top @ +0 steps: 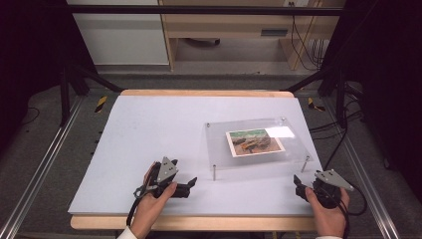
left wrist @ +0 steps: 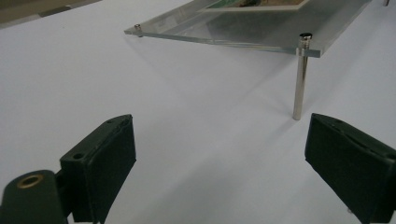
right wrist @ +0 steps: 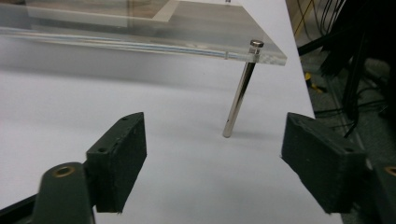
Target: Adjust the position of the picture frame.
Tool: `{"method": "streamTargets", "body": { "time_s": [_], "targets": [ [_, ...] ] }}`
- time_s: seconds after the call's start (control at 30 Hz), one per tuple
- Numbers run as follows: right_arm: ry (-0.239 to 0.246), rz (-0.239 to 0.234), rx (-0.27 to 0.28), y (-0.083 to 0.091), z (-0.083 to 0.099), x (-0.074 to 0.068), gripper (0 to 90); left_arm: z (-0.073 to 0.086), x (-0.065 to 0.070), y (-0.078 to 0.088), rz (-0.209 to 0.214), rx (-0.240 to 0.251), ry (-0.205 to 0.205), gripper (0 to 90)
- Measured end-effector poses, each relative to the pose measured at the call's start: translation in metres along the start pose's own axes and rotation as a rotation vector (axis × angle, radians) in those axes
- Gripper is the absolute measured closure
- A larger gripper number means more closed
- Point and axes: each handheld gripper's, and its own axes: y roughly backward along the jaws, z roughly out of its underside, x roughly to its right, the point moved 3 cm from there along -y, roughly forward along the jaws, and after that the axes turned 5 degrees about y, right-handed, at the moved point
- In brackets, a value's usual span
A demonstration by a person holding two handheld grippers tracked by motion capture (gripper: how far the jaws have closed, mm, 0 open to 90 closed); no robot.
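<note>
A clear acrylic plate [top: 293, 144] stands on thin metal legs [top: 214, 172] over the right half of the white table [top: 149, 129]. A small picture card [top: 254, 142] lies on it. My left gripper [top: 193, 183] rests low near the table's front edge, left of the plate's near-left leg [left wrist: 299, 84], jaws open and nothing between them. My right gripper [top: 297, 182] sits at the front right, just before the plate's near-right leg [right wrist: 238, 100], also open and holding nothing. In the left gripper view the plate [left wrist: 233, 32] lies ahead; in the right gripper view its edge [right wrist: 140, 44] spans the top.
A wooden strip [top: 199, 222] borders the table's front. Black frame bars [top: 74, 74] and metal rails [top: 30, 184] run along both sides. Cables [top: 343, 124] hang off the right edge. A wooden cabinet [top: 239, 25] stands behind the table.
</note>
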Motion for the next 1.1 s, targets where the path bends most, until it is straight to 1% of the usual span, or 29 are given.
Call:
{"method": "streamTargets", "body": {
  "time_s": [0.03,0.07,0.27,0.37,0.4,0.47,0.5,0.53,0.57,0.6,0.67,0.7,0.73,0.77,0.8,0.83,0.87,0.9,0.93,0.97,1.0,1.07,1.1],
  "targets": [
    [0.019,0.016,0.005,0.000,0.001,0.001,24.1,0.001,0.000,0.000,-0.001,0.000,0.001,8.2],
    [0.024,0.024,0.006,-0.001,0.001,0.001,24.5,0.001,0.000,0.000,-0.006,-0.004,-0.003,8.2],
    [-0.002,0.005,0.019,0.001,0.001,0.002,24.8,0.002,0.004,-0.002,0.006,0.004,0.003,7.7],
    [-0.006,0.001,0.018,0.001,0.001,0.002,24.8,0.002,0.007,-0.002,0.014,0.012,-0.002,7.6],
    [-0.014,-0.005,0.023,0.001,0.000,0.001,24.3,0.001,0.008,-0.003,0.016,0.021,-0.011,7.4],
    [-0.029,-0.001,0.026,0.002,0.000,0.002,20.2,0.001,0.009,-0.003,0.020,0.033,-0.011,6.6],
    [-0.029,-0.001,0.026,0.002,0.000,0.002,20.2,0.001,0.009,-0.003,0.020,0.033,-0.011,6.2],
    [-0.040,0.008,0.031,0.002,-0.001,0.003,18.0,0.001,0.009,-0.003,0.026,0.047,-0.012,6.0],
    [-0.040,0.008,0.031,0.002,-0.001,0.003,18.0,0.001,0.009,-0.003,0.026,0.047,-0.012,5.9],
    [-0.046,0.018,0.036,0.002,-0.001,0.003,16.4,0.000,0.008,-0.003,0.037,0.062,-0.002,5.7],
    [-0.040,0.015,0.036,0.001,0.000,0.004,16.5,0.000,0.008,-0.003,0.040,0.068,0.002,5.3],
    [-0.040,0.010,0.039,0.001,0.000,0.004,19.5,0.000,0.009,-0.003,0.047,0.073,0.008,5.0],
    [-0.040,0.010,0.039,0.001,0.000,0.004,19.5,0.000,0.009,-0.003,0.047,0.073,0.008,5.0],
    [-0.036,0.008,0.042,0.001,0.000,0.005,21.7,0.000,0.009,-0.003,0.053,0.074,0.011,5.0],
    [-0.027,0.017,0.043,-0.001,0.000,0.007,23.4,0.000,0.010,-0.004,0.072,0.070,0.019,5.0],
    [-0.037,0.013,0.041,-0.002,0.000,0.007,25.5,0.000,0.010,-0.004,0.072,0.070,0.019,5.0],
    [-0.035,0.011,0.038,-0.004,0.000,0.009,27.5,0.001,0.011,-0.004,0.083,0.060,0.024,5.0],
    [-0.035,0.011,0.038,-0.004,0.000,0.009,27.5,0.001,0.011,-0.004,0.083,0.060,0.024,5.0],
    [-0.041,0.012,0.021,-0.009,0.000,0.013,33.3,0.001,0.012,-0.004,0.088,0.057,0.024,5.0],
    [-0.041,0.012,0.021,-0.009,0.000,0.013,33.3,0.001,0.012,-0.004,0.088,0.057,0.024,5.0],
    [-0.044,0.011,0.026,-0.011,0.000,0.016,36.1,0.000,0.014,-0.004,0.093,0.061,0.025,5.0],
    [-0.069,0.011,0.029,-0.019,-0.002,0.022,38.6,-0.001,0.016,-0.003,0.099,0.068,0.029,5.1],
    [-0.074,0.007,0.030,-0.022,-0.003,0.024,41.0,-0.002,0.017,-0.002,0.103,0.066,0.030,5.1]
  ]
}}
